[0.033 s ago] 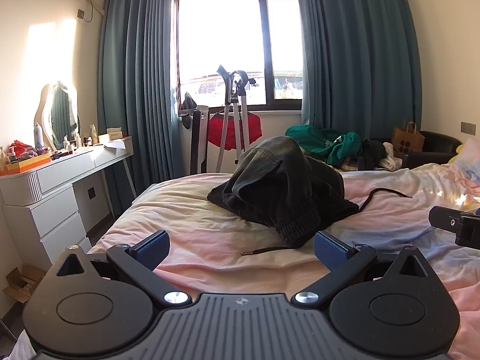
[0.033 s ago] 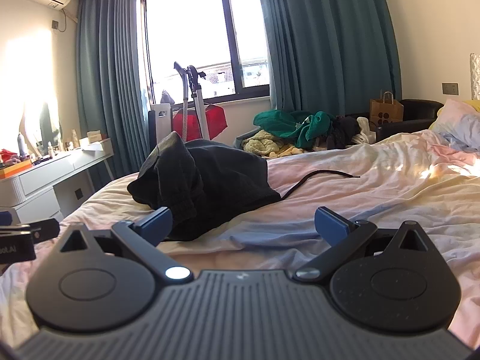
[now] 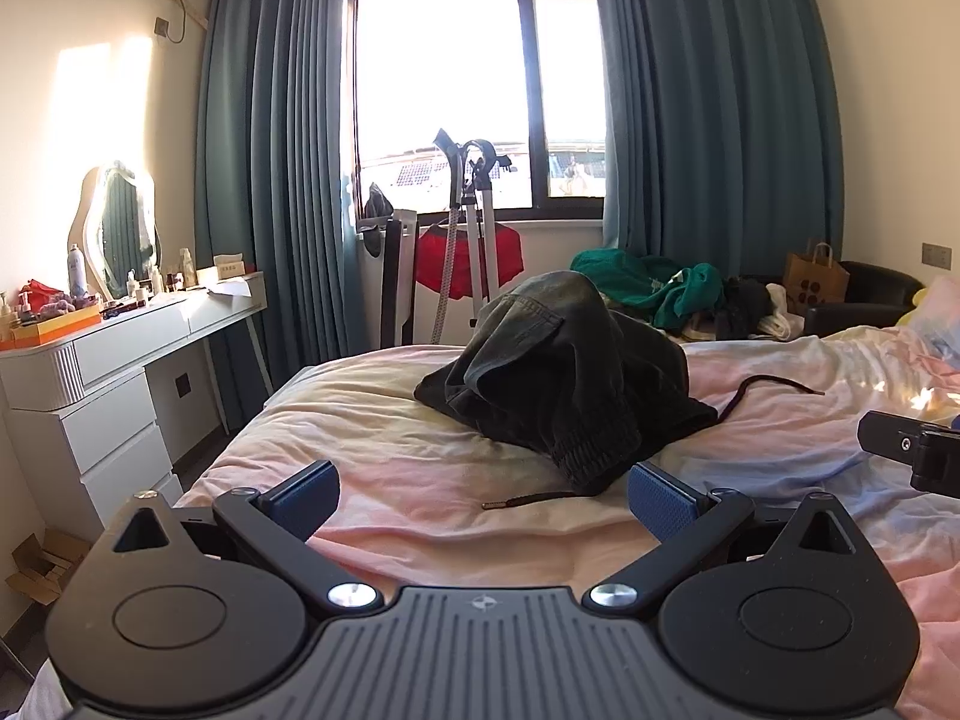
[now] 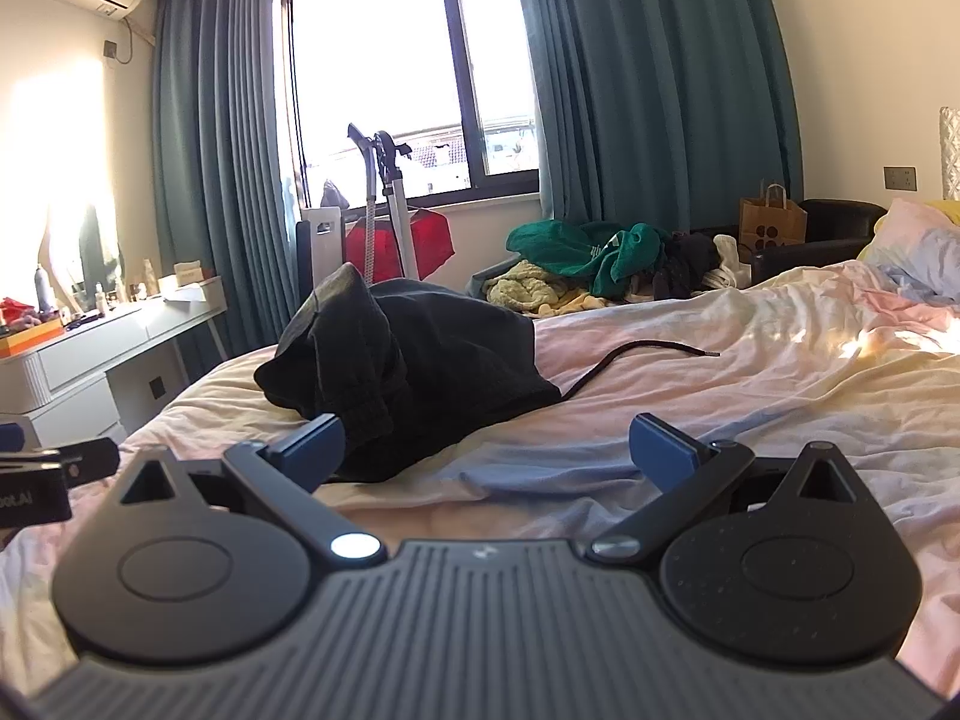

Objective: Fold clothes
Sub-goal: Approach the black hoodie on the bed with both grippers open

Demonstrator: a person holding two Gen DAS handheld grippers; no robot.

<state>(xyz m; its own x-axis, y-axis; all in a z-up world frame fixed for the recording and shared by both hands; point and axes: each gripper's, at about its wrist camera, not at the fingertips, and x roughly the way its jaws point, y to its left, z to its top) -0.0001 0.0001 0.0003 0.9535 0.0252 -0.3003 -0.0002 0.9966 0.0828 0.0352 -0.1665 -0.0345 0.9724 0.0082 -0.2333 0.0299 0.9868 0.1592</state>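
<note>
A crumpled dark grey garment [image 3: 558, 378] with an elastic waistband lies heaped on the bed [image 3: 360, 420]. One end of its black drawstring [image 3: 774, 387] trails to the right; the other end lies on the sheet just ahead of my left gripper [image 3: 483, 498]. That gripper is open, low over the sheet, just short of the heap, with nothing between its blue pads. In the right wrist view the garment [image 4: 420, 360] sits ahead and to the left. My right gripper [image 4: 486, 450] is open and empty, and its left pad [image 4: 312, 450] is close to the heap's near edge.
A white dresser [image 3: 120, 372] with a mirror and bottles stands left of the bed. A garment steamer stand [image 3: 474, 228] is by the window. Loose green and dark clothes [image 3: 654, 288], a paper bag [image 3: 816, 279] and a black armchair [image 3: 864, 294] lie beyond. Pillows [image 4: 918, 252] sit at the right.
</note>
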